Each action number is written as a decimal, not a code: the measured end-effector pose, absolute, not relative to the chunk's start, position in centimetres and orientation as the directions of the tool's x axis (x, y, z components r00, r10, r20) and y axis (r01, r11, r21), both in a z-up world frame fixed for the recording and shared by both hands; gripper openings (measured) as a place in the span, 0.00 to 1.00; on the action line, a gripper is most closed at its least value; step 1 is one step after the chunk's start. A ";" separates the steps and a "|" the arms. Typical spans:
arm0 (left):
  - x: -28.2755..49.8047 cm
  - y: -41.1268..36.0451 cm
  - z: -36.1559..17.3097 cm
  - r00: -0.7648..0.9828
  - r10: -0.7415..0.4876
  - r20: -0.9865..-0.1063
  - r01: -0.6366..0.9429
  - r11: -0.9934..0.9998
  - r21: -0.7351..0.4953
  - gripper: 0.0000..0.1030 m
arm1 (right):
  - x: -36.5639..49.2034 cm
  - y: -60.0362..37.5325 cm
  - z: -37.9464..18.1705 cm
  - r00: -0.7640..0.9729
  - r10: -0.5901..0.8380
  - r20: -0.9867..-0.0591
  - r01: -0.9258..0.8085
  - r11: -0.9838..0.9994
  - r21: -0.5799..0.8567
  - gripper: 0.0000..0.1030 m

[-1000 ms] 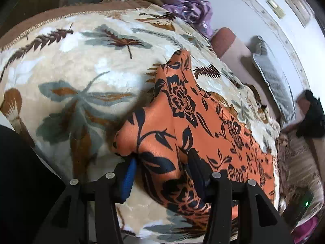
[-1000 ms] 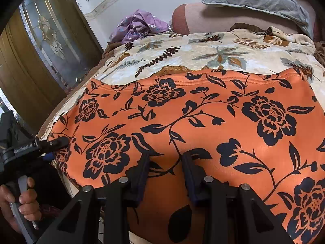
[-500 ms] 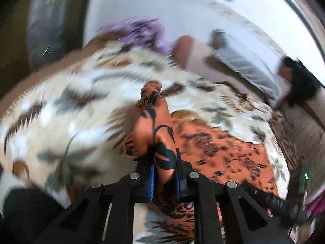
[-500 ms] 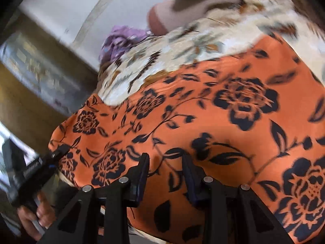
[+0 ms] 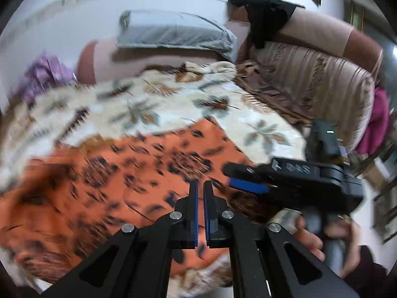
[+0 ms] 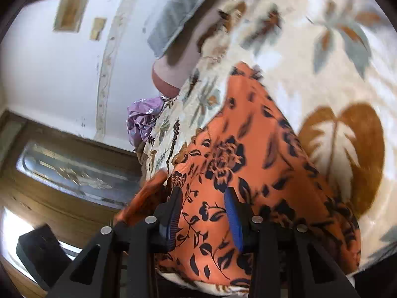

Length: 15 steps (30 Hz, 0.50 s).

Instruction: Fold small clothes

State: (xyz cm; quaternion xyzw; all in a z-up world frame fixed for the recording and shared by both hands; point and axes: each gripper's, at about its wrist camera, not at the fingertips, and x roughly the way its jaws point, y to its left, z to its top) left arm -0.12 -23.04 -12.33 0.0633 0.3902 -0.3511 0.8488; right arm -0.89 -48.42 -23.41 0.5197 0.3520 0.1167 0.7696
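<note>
Bright, motion-blurred fisheye frames, dark corners

My left wrist camera looks along my fingers, low over the orange floral garment [image 5: 104, 188], toward the sofa [image 5: 310, 79]. My right wrist camera sits close, tilted. Both share the leaf-patterned blanket [image 6: 310, 57].

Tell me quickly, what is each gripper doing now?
Left gripper: shut, nothing visibly between its pads.
Right gripper: open over the orange cloth.
</note>
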 end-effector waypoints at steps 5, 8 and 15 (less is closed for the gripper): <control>-0.5 -15.6 -11.1 0.519 -0.517 -0.681 0.566 0.805 -0.178 0.23 | -0.3 -47.5 -22.9 0.717 0.568 -0.405 0.146 0.445 0.883 0.65; 0.5 -7.8 -10.9 0.620 -0.402 -0.674 0.319 0.914 -0.252 0.66 | 0.6 -46.1 -22.9 0.697 0.581 -0.421 0.136 0.470 0.872 0.65; -1.6 3.0 -15.2 0.597 -0.325 -0.733 -0.048 0.898 -0.437 0.69 | 3.7 -40.2 -22.9 0.609 0.653 -0.451 0.075 0.519 0.852 0.65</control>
